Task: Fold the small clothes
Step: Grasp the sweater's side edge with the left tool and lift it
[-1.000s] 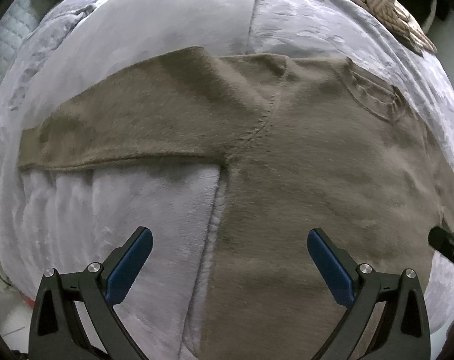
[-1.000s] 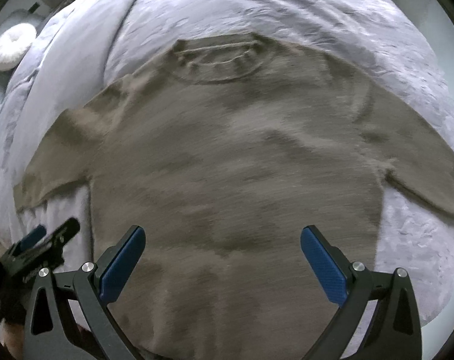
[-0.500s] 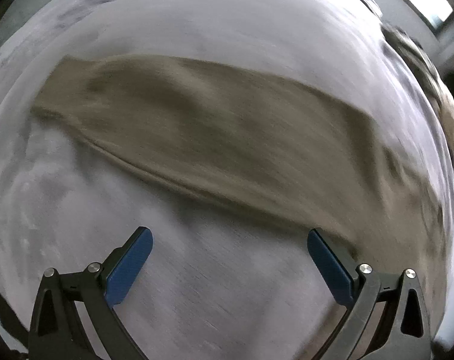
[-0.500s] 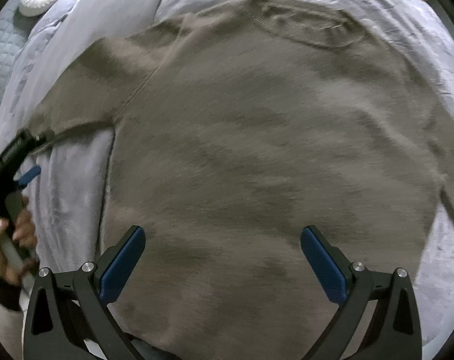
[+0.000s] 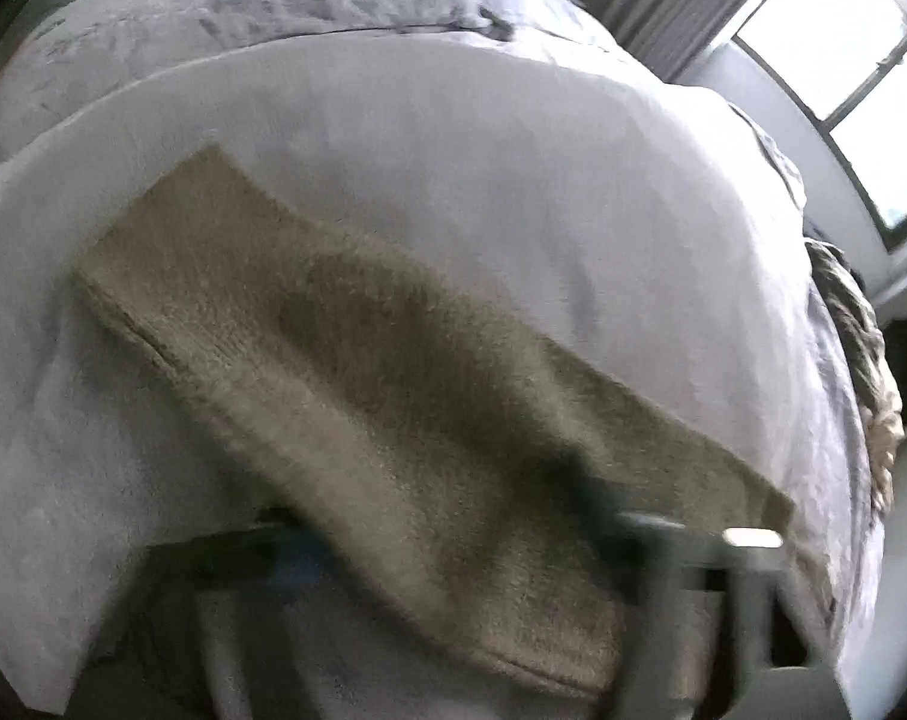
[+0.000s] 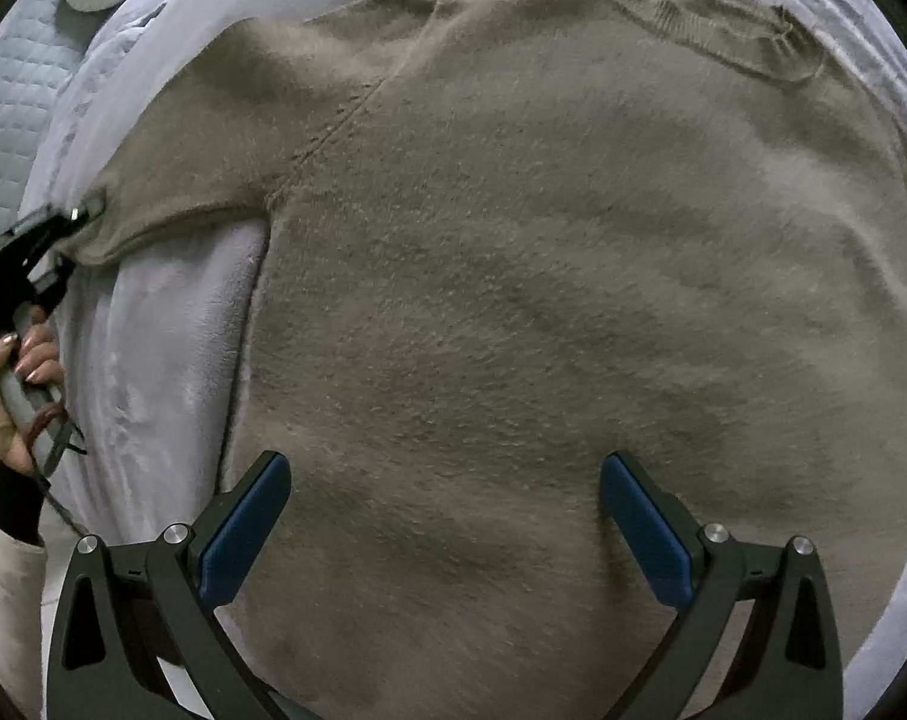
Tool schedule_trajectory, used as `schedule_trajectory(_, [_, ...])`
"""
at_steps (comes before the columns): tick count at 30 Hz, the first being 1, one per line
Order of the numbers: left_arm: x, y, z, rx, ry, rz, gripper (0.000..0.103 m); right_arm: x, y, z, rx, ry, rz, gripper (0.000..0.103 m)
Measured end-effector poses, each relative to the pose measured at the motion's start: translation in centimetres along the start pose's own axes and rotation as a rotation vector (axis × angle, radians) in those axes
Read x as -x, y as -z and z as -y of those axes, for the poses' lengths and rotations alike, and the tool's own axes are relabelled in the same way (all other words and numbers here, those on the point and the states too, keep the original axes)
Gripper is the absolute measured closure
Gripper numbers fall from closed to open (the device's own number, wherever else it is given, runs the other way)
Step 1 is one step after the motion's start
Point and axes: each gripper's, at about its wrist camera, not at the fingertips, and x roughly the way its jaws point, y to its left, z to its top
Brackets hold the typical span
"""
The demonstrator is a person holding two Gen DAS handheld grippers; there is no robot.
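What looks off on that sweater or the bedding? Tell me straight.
Nothing stands out. The brown sweater lies flat on the grey blanket, one sleeve stretched sideways to the left gripper at its cuff. That gripper's own view is blurred, so its jaws cannot be judged.

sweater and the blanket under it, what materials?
Sweater: looks like a soft knit, wool or a blend, matte taupe; fuzzy nap, ribbed collar, visible shoulder seam. Blanket: likely plush fleece, pale lavender-grey with a slight sheen; short pile catching light in streaks. Exact fibre cannot be told for either.
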Motion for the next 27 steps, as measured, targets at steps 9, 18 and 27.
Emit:
schedule_trajectory(9, [5.2,-0.4,2.6,-0.115,0.239,0.059,0.097,0.4,1.2,1.1,-0.035,-0.037,0.057,0.0])
schedule_trajectory(18, [8.3,4.8,19.0,-0.483,0.496,0.0,0.097,2.9,2.9,5.6,-0.175,-0.033,0.162,0.0])
schedule_trajectory(27, [4.2,18.6,34.4,-0.862,0.554,-0.194,0.097,5.0,4.8,14.2,-0.382,0.015,0.227,0.0])
